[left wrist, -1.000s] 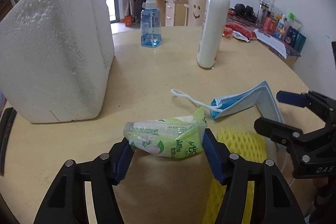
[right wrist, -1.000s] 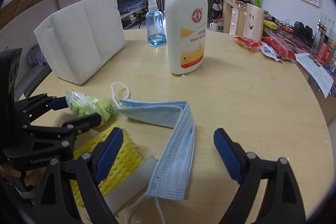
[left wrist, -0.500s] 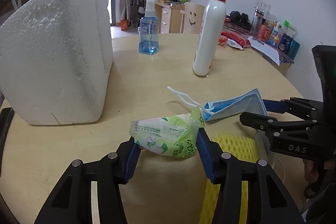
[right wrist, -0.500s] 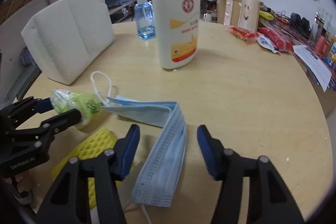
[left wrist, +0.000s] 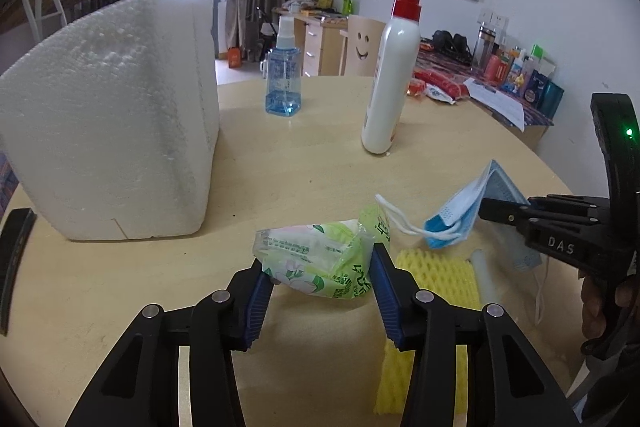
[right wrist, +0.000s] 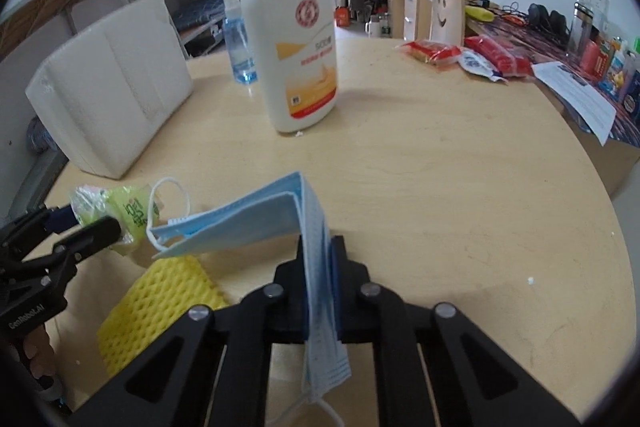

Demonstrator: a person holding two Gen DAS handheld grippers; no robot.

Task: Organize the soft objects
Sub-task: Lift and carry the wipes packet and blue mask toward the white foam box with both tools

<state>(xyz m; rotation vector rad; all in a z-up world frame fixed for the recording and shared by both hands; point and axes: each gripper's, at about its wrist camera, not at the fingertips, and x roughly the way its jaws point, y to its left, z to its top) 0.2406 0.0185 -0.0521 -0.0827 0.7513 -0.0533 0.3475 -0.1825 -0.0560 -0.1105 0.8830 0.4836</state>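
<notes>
My left gripper [left wrist: 320,267] is shut on a green tissue pack [left wrist: 320,257] and holds it just above the round wooden table [left wrist: 312,167]. The pack also shows in the right wrist view [right wrist: 116,207]. My right gripper [right wrist: 318,251] is shut on a blue face mask [right wrist: 256,223], which hangs folded over the jaws, lifted off the table. The mask shows in the left wrist view [left wrist: 464,207], right of the pack. A yellow foam net sleeve [left wrist: 432,291] lies on the table under both grippers, also seen in the right wrist view [right wrist: 160,303].
A white foam box [left wrist: 112,131] stands at the left. A white pump bottle [left wrist: 392,75] and a blue spray bottle [left wrist: 284,79] stand behind. Red snack packets [right wrist: 460,55] and papers [right wrist: 576,99] lie at the far right.
My right gripper has closed on the mask and lifted it. My left gripper has closed on the tissue pack and raised it slightly.
</notes>
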